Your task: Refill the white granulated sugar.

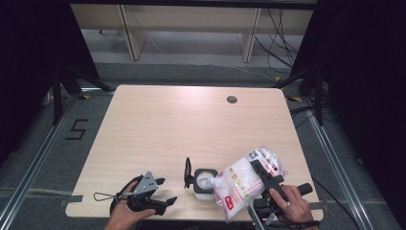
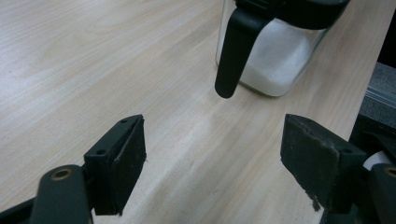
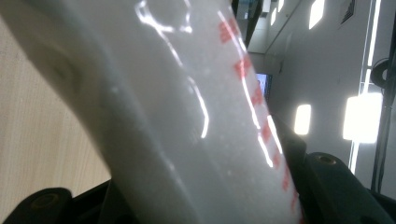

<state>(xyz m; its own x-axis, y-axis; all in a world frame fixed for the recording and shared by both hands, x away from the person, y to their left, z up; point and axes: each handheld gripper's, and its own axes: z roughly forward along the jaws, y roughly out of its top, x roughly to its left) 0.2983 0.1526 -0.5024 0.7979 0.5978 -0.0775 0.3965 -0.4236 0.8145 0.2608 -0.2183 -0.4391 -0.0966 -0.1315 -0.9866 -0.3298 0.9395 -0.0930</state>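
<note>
Pale wooden tabletop (image 1: 191,124): my right fingers (image 1: 262,178) pinch the clear plastic bag of white granules (image 1: 242,184), tipped over the part-filled square glass jar (image 1: 205,181); left fingers (image 1: 165,191) spread, idle.

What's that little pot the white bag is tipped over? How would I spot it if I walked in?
Look at the near edge of the wooden table, between the person's two hands. There stands a small square clear jar, partly filled with white grains, its black lid flipped up on the left. The tilted bag in the right claw points into its mouth; the jar alone stands upright.
</note>
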